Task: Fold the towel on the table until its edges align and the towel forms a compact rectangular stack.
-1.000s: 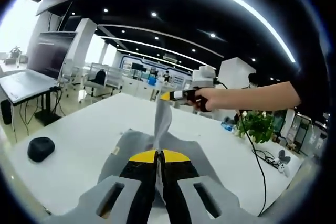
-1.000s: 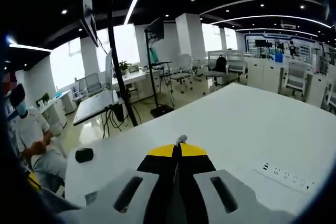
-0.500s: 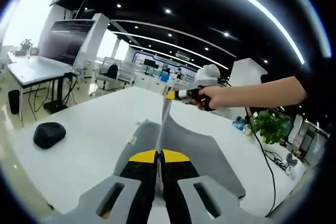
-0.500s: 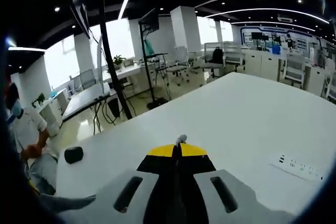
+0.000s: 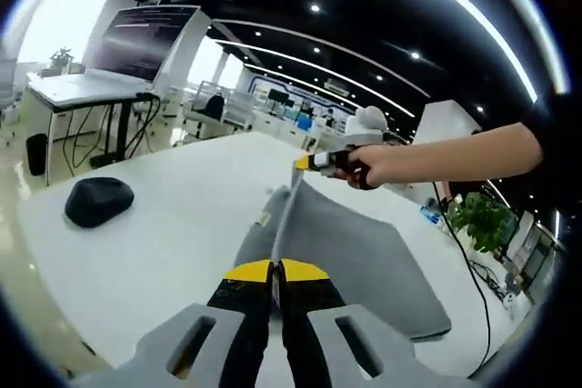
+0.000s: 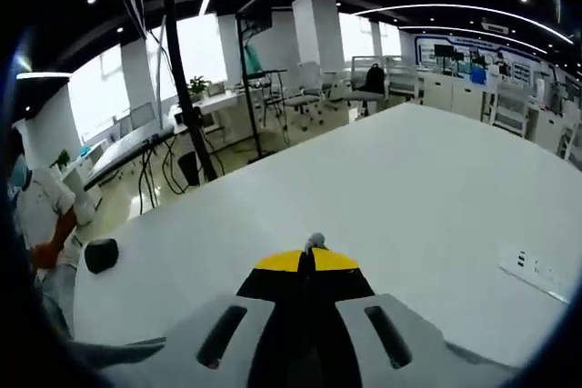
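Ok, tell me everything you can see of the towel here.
The towel is plain grey soft cloth with a small tag at one edge. Most of it lies flat on the white table. One edge is lifted taut between the left hand-held gripper and the right hand-held gripper, both shut on it. A grey tuft pokes out between the right one's jaws.

- A dark rounded object [image 5: 98, 201], possibly a computer mouse, lies on the white table [image 5: 164, 243] near its edge.
- A white power strip [image 6: 538, 269] lies flat on the table, well apart from the dark object [image 6: 101, 254].
- A leafy green plant [image 5: 481, 221] stands beyond the table.
- A black cable [image 5: 475, 279] trails across the table's far side.
- A desk [image 5: 84, 90] with cables hanging beneath stands off the table.
- Office chairs [image 6: 373, 84] stand in the background.
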Tool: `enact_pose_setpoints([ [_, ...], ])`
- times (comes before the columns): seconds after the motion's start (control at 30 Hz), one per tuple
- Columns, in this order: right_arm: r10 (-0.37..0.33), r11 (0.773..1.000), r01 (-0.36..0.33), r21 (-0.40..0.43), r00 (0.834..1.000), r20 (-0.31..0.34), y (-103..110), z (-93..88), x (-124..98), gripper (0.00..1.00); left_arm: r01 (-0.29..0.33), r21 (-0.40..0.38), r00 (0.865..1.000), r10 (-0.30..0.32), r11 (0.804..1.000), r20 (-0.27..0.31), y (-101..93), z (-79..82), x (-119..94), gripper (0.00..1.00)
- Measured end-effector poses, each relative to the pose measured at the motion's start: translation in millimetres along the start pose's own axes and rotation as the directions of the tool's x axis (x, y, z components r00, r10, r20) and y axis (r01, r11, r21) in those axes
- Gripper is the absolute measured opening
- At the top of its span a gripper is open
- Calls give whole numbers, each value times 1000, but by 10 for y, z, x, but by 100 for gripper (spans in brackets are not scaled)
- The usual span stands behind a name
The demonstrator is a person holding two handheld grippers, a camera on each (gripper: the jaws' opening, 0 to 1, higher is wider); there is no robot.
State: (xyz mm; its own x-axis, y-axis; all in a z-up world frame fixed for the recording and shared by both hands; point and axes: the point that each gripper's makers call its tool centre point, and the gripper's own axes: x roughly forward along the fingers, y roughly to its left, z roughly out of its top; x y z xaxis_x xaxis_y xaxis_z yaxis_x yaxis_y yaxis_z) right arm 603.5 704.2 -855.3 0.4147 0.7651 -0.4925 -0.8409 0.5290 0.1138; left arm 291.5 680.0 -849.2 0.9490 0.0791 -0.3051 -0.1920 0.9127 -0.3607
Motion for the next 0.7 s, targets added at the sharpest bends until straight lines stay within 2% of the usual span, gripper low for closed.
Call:
enact_pose_setpoints([
  [0.07,3,1000,-3,-13,1000,-7,7,-43,122,0,-13,-12,1000,13,1000,-9,68,-48,18,2],
  [0.13,2,1000,-3,-18,1000,-14,22,-83,57,0,-33,-42,999,32,999,-23,150,-118,36,2],
  [0.4,18,999,-19,-47,999,-28,55,-187,201,1,-67,-104,996,60,992,-63,346,-286,92,3],
  [0.63,68,995,-70,-70,997,-26,112,-225,263,6,-69,-112,996,61,991,-69,365,-303,106,4],
  [0.7,72,995,-74,-72,997,-29,113,-225,257,8,-62,-102,996,54,993,-76,345,-303,118,10],
])
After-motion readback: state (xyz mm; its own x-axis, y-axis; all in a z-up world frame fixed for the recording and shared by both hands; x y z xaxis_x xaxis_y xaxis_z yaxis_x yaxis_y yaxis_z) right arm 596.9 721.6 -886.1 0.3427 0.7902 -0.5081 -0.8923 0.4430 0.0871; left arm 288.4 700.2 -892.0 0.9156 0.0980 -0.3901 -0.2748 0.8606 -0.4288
